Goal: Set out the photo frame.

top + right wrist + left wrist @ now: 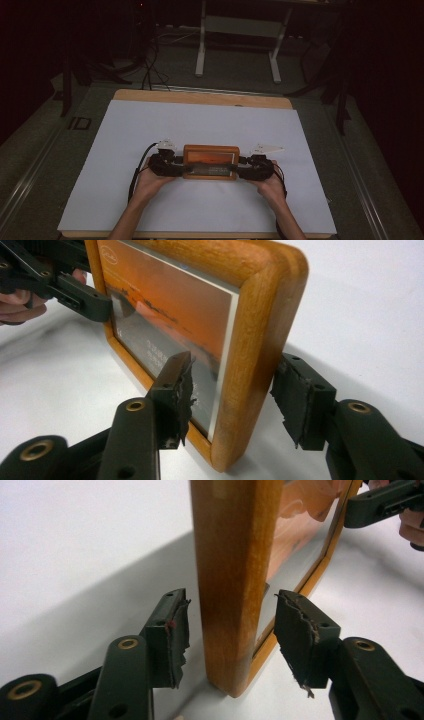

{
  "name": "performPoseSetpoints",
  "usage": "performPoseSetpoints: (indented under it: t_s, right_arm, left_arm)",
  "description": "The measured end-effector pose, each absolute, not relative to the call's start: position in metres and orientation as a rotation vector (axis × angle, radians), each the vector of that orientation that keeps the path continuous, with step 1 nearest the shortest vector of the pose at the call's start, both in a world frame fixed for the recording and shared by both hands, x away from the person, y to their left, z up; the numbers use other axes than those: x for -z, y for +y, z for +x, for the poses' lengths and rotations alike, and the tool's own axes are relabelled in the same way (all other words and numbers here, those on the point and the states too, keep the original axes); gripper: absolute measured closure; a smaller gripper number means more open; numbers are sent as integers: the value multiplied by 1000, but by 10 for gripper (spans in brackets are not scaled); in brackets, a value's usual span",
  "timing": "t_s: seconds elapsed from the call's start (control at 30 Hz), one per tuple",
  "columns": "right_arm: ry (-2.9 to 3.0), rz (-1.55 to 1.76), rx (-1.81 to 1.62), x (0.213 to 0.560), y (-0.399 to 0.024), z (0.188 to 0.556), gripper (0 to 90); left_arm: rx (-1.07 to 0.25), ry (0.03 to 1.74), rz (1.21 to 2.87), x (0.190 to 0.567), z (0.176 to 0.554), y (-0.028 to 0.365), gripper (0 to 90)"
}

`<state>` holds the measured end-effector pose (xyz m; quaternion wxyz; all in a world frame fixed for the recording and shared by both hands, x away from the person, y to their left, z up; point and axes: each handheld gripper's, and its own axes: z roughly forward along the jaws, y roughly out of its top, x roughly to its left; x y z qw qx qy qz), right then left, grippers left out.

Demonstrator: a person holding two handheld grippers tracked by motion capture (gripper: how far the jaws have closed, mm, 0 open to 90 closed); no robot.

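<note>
On the white surface (150, 130) a wooden picture frame (210, 161) stands upright; left tool (230, 630) and right tool (230, 400) flank its ends, both wide, pads clear of the wood.

Wooden pic frame (250, 340) upright btwn right gripper (232, 400) fingers (175, 395), pads apart, white sheet (360, 305).

both tools (181, 170) (241, 171) open, level

Room: we see it dim, dark at the edges.
Sheet (200, 125): brightest, evenly lit.
Gripper views: near parts soft, shadows faint.
</note>
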<state>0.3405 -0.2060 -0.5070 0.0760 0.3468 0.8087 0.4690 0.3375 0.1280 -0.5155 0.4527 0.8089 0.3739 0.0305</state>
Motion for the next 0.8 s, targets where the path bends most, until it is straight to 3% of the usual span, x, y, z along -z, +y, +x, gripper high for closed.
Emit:
performPoseSetpoints:
  t_s: [0.8]
  right_arm:
    - [2362, 1009, -1390, 490, -231, 335, 431]
  left_arm:
    - [-184, 891, 1956, 493, 324, 152, 428]
